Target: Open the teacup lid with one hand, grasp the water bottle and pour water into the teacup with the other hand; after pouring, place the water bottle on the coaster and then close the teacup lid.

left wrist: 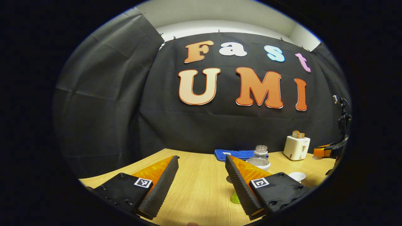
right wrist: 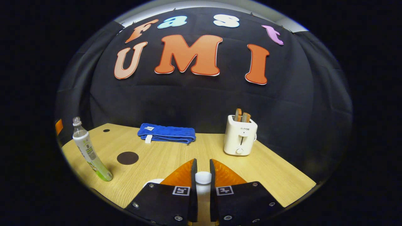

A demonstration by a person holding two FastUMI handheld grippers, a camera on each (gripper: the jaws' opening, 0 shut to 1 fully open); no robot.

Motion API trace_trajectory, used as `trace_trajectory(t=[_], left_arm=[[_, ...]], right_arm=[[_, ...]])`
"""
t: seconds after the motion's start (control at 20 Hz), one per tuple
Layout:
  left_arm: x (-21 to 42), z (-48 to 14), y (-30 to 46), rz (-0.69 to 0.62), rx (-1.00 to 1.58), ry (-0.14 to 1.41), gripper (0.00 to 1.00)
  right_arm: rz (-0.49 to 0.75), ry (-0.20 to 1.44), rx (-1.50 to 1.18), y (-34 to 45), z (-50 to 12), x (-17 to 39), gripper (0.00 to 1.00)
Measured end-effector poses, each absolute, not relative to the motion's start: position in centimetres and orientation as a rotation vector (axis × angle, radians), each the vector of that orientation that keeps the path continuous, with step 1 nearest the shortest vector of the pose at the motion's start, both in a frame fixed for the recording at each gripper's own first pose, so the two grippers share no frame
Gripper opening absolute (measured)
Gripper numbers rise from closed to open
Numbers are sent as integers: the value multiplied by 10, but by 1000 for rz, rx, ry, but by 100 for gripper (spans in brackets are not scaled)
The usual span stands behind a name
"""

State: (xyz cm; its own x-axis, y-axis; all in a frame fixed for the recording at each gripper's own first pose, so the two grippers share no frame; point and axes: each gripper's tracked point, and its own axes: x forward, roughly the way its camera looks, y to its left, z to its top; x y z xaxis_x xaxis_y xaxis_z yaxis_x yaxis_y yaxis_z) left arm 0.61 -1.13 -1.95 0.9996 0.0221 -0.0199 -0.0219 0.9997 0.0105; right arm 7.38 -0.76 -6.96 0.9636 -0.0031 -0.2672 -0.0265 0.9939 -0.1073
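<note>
Right tongs [right wrist: 203, 175] pinch the teacup lid's knob [right wrist: 203, 177]; left tongs [left wrist: 201, 175] gape empty; bottle [right wrist: 89, 150] uncapped.

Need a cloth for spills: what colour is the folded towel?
Blue towel, best in the right gripper view.

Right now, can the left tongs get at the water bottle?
Probably yes. The left tongs stand open, and the water bottle stands upright just ahead, beyond one finger, with bare table between. The right tongs, shut on the teacup lid, are off to the side of the bottle.
</note>
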Motion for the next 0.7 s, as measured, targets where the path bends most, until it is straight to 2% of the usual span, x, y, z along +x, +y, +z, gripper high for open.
trace_trajectory(t=[0.2, 0.45, 0.7], left_arm=[[4, -16, -31, -15, 30, 21, 98], [-7, -5, -79, -121, 16, 17, 99], [-4, -15, -128, -202, 28, 66, 97]], right_arm=[[-41, 276, -102, -41, -70, 66, 15], [-86, 291, -74, -66, -78, 57, 16], [-84, 296, -54, -72, -83, 48, 16]])
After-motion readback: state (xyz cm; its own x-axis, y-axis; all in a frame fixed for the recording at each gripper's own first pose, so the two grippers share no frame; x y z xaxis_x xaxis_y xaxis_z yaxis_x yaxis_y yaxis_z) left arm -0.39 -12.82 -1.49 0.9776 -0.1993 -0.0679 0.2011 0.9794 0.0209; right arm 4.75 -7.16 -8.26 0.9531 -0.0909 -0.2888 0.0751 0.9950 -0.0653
